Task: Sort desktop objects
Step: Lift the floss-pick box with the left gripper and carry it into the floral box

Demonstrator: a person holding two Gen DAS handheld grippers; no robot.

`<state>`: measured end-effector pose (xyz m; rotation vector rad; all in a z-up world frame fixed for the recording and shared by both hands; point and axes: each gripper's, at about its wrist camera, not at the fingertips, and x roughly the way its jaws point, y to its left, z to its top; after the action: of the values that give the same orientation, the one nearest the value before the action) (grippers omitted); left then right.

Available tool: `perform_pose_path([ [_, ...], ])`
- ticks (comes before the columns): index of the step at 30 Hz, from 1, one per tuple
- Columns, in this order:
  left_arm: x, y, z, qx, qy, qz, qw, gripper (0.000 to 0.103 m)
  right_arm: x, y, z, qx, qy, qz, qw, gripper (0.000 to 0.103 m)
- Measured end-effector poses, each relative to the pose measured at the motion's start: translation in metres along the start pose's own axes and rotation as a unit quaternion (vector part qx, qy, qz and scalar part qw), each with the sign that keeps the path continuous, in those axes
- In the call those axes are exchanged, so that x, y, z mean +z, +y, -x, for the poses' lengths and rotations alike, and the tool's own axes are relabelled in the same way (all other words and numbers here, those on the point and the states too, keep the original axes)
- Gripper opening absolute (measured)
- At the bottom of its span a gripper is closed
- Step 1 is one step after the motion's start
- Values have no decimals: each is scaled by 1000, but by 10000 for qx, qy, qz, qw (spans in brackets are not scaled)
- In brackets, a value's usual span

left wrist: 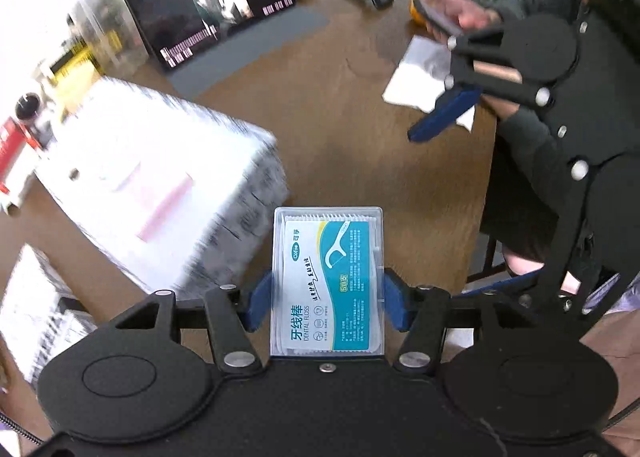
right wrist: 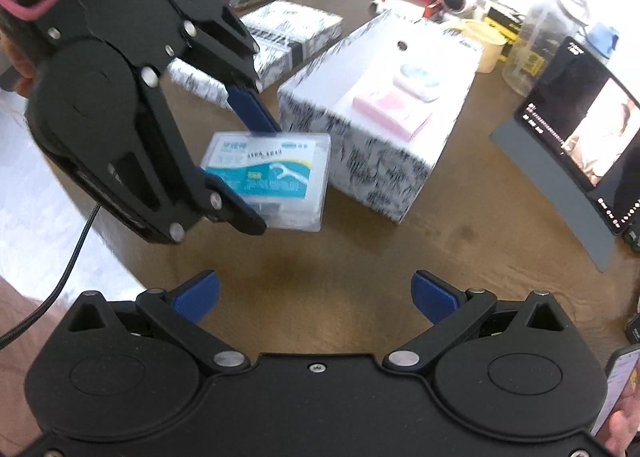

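While the left gripper (left wrist: 327, 299) is squeezing the dental floss box (left wrist: 327, 281) between its 2 blue fingers above the brown table (left wrist: 340, 129), the right gripper (right wrist: 316, 295) is waiting wide open, empty, with the white patterned box (right wrist: 372, 153) at 12 o'clock.

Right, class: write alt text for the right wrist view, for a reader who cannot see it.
The left tool grips a clear dental floss box above a brown table, beside a white patterned box holding pink and white items. The right tool sits open and empty in the foreground.
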<state>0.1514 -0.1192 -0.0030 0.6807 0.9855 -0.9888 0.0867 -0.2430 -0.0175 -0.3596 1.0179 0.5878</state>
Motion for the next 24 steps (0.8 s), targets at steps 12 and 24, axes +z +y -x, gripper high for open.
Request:
perform_pose_path([
  [12,49,65,25,144,-249,-233,9993,56,41,-4,2,-191,-116,-982,9949,103],
  [24,60,109,-23,-149,-36,-630,9979,56,56,2,-27,-258,46,-1762,9840,103],
])
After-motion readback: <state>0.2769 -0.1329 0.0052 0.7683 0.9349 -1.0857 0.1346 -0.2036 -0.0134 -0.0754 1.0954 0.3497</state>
